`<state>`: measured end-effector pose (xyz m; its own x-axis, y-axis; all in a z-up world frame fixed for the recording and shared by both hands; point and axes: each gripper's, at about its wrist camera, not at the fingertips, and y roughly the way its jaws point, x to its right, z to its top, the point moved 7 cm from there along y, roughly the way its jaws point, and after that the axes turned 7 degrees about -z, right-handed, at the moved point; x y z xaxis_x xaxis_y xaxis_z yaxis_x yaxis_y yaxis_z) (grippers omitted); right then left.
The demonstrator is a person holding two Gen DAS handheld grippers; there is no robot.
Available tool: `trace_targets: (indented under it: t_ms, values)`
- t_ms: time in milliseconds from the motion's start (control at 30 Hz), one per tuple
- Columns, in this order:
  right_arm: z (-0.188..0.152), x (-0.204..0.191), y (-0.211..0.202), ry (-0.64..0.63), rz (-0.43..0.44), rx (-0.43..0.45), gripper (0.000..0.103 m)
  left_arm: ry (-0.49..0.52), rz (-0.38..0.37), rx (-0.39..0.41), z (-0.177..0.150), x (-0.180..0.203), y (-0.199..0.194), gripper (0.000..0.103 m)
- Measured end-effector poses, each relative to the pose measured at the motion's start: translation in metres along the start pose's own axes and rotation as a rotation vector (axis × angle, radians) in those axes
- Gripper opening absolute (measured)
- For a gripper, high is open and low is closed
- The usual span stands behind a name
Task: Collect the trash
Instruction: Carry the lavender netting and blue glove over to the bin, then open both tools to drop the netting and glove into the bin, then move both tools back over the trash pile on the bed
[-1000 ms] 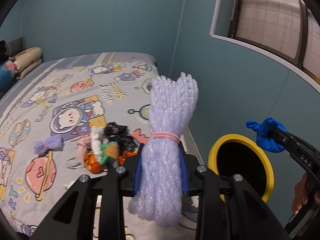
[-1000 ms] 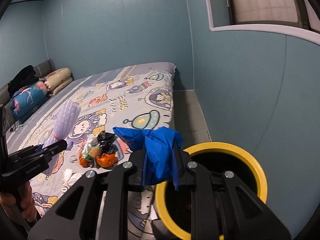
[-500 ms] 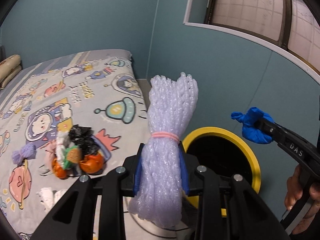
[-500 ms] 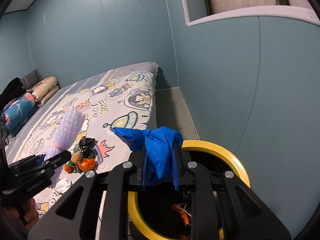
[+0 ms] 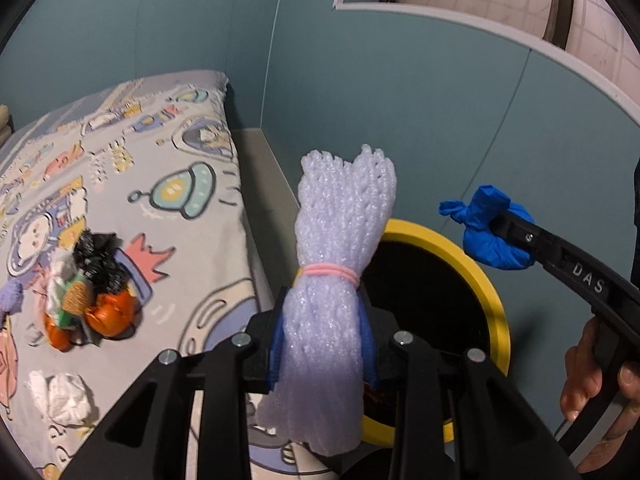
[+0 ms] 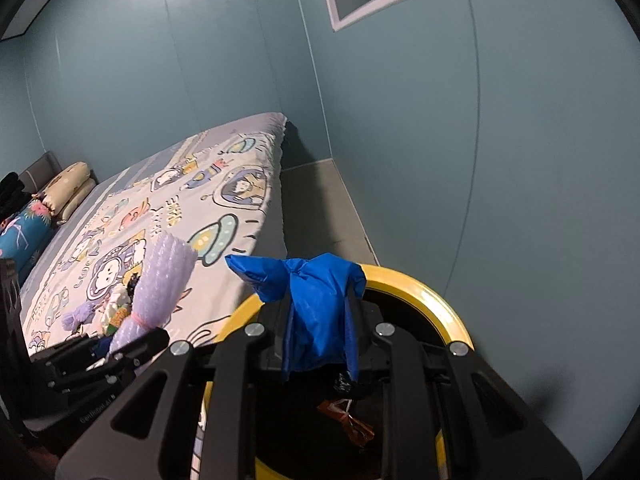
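My left gripper is shut on a white foam net bundle tied with a pink band, held upright beside the yellow-rimmed bin. My right gripper is shut on a crumpled blue bag, held over the bin's yellow rim. The blue bag and right gripper also show in the left wrist view, above the bin's far side. The foam bundle shows at left in the right wrist view. Some trash lies inside the bin.
A bed with a cartoon sheet lies left of the bin. On it sit a pile of orange, black and white trash, a white crumpled tissue and a purple scrap. A teal wall stands behind the bin.
Both grippers have swung right, away from the bed toward the bin. The bin now sits closer and more under the right gripper. Both still hold their items.
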<state>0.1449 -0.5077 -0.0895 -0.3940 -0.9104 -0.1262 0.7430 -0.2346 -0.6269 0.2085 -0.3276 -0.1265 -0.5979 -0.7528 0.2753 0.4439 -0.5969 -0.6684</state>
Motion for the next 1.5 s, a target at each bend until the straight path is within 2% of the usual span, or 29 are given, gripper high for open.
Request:
trace_targets:
  t_ms: [433,700,867,933,1000,1067,1500]
  values:
    - [-0.022,0.025,0.032,0.059,0.006,-0.079,0.019,-0.017,-0.057,-0.114,-0.025,0.012,0.054,0.029]
    - [-0.024,0.03,0.04,0.079,0.01,-0.096,0.022,-0.015,-0.069,-0.129,-0.031,0.013,0.063,0.034]
    - [-0.023,0.035,0.04,0.1,0.005,-0.097,0.029,-0.027,-0.076,-0.129,-0.031,0.011,0.063,0.047]
    - [-0.023,0.037,0.04,0.11,0.005,-0.095,0.038,-0.038,-0.082,-0.124,-0.03,0.01,0.06,0.057]
    - [-0.022,0.04,0.037,0.121,-0.005,-0.087,0.039,-0.036,-0.081,-0.117,-0.03,0.01,0.058,0.059]
    - [-0.021,0.041,0.035,0.131,-0.005,-0.081,0.046,-0.037,-0.08,-0.107,-0.029,0.01,0.053,0.066]
    - [-0.02,0.027,0.015,0.11,0.009,-0.066,0.046,-0.068,-0.033,-0.032,-0.012,-0.019,0.016,0.067]
